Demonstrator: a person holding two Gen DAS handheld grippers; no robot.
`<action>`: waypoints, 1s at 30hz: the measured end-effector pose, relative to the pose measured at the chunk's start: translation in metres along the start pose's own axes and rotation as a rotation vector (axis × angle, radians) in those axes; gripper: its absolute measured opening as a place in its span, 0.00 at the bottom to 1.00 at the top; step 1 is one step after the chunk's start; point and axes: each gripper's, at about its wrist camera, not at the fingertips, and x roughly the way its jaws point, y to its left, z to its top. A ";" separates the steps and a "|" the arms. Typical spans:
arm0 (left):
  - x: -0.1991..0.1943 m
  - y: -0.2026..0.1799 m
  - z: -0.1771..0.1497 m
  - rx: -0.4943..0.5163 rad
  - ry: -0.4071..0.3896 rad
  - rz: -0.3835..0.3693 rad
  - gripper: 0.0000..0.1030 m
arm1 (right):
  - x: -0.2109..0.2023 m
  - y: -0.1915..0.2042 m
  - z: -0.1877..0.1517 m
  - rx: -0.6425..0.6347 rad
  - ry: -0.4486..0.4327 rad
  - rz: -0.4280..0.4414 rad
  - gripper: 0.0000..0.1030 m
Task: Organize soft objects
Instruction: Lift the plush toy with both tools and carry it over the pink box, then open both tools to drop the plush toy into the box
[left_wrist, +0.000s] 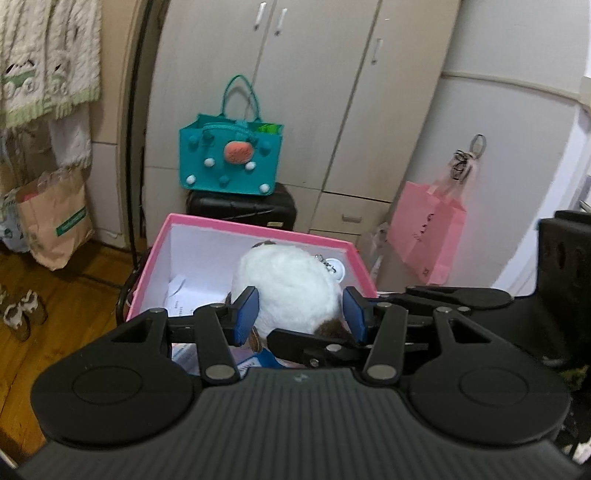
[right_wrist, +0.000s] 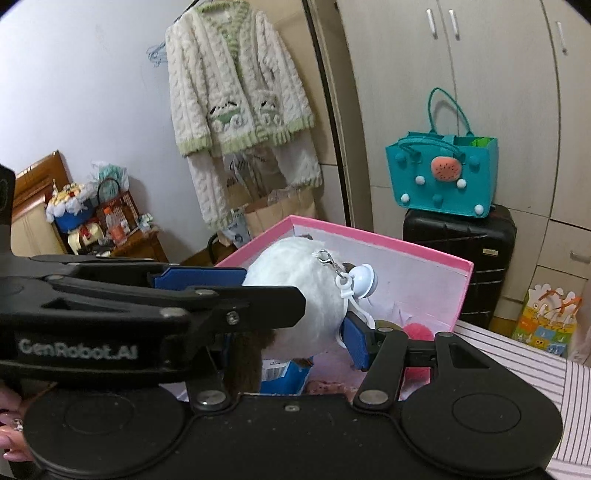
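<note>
Left wrist view: the left tool (left_wrist: 300, 312) sits with its blue pads either side of a white plush toy (left_wrist: 286, 286), which rests over the open pink box (left_wrist: 258, 230); whether the pads press the fur or merely flank it cannot be told. The right tool (left_wrist: 406, 321) reaches in from the right, one black finger crossing under the toy.

Right wrist view: the right tool (right_wrist: 295, 314) straddles the same plush toy (right_wrist: 295, 280), pads close on both sides, grip likewise unclear. A white clip and suction cup (right_wrist: 364, 282) hang from the toy. A pink pompom (right_wrist: 417, 330) and blue carton (right_wrist: 284, 373) lie inside the box (right_wrist: 406, 245).

Behind the box stands a black suitcase (right_wrist: 458, 258) bearing a teal bag (right_wrist: 441, 171), against pale wardrobes (left_wrist: 332, 92). A pink paper bag (left_wrist: 424, 232) hangs right; wooden floor (left_wrist: 55, 306) opens left.
</note>
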 end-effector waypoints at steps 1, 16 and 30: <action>0.002 0.003 0.000 -0.012 -0.006 0.021 0.47 | 0.002 0.000 0.001 -0.007 -0.002 -0.001 0.62; -0.025 -0.004 -0.013 -0.002 -0.052 0.102 0.57 | -0.056 -0.002 -0.021 -0.040 -0.072 -0.091 0.74; -0.060 -0.029 -0.027 0.030 -0.052 0.126 0.71 | -0.101 -0.003 -0.040 -0.022 0.044 -0.315 0.91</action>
